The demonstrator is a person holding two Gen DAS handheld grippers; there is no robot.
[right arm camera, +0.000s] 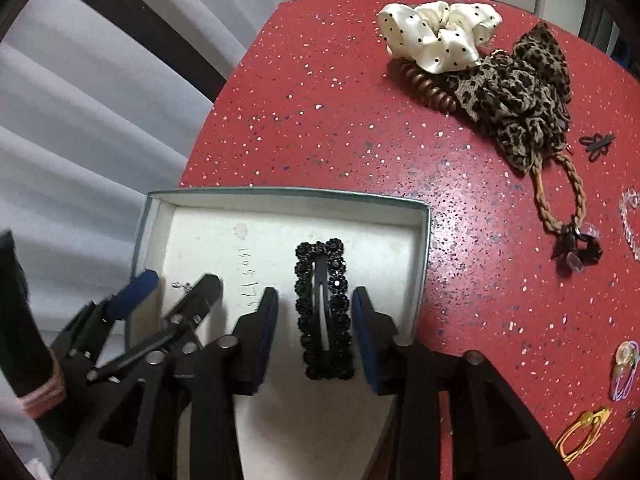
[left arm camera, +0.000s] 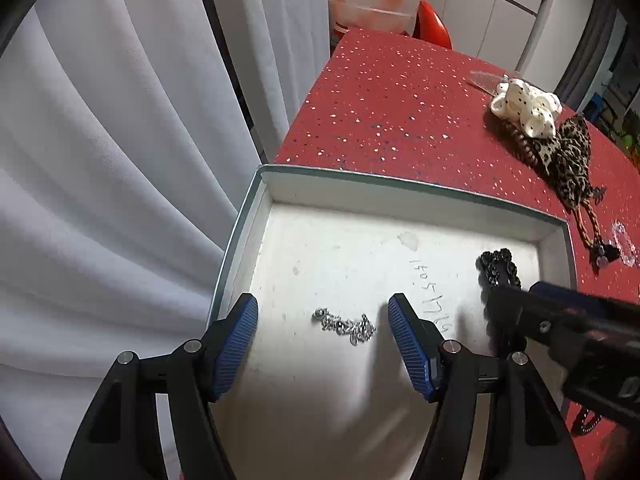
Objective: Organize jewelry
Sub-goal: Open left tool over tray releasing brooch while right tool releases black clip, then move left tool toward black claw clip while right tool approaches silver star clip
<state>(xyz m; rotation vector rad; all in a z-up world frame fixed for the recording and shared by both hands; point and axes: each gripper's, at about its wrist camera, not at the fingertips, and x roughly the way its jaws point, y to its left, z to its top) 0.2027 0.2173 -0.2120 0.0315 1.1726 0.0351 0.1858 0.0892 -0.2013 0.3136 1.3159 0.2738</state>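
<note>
A shallow white box (left arm camera: 420, 196) with a teal rim sits at the near left of the red speckled table; it also shows in the right wrist view (right arm camera: 280, 206). A small silver chain piece (left arm camera: 347, 324) lies on the box floor between the open fingers of my left gripper (left arm camera: 322, 316). A black beaded hair clip (right arm camera: 325, 308) lies in the box between the open fingers of my right gripper (right arm camera: 316, 300); its top shows in the left wrist view (left arm camera: 498, 266). Neither gripper holds anything.
On the table to the right lie a cream dotted scrunchie (right arm camera: 438, 36), a leopard scrunchie (right arm camera: 516, 100), a brown coil tie (right arm camera: 430, 88), a braided tie (right arm camera: 560, 200), a small black clip (right arm camera: 598, 144), clear and coloured elastics (right arm camera: 624, 364). White curtain hangs at left.
</note>
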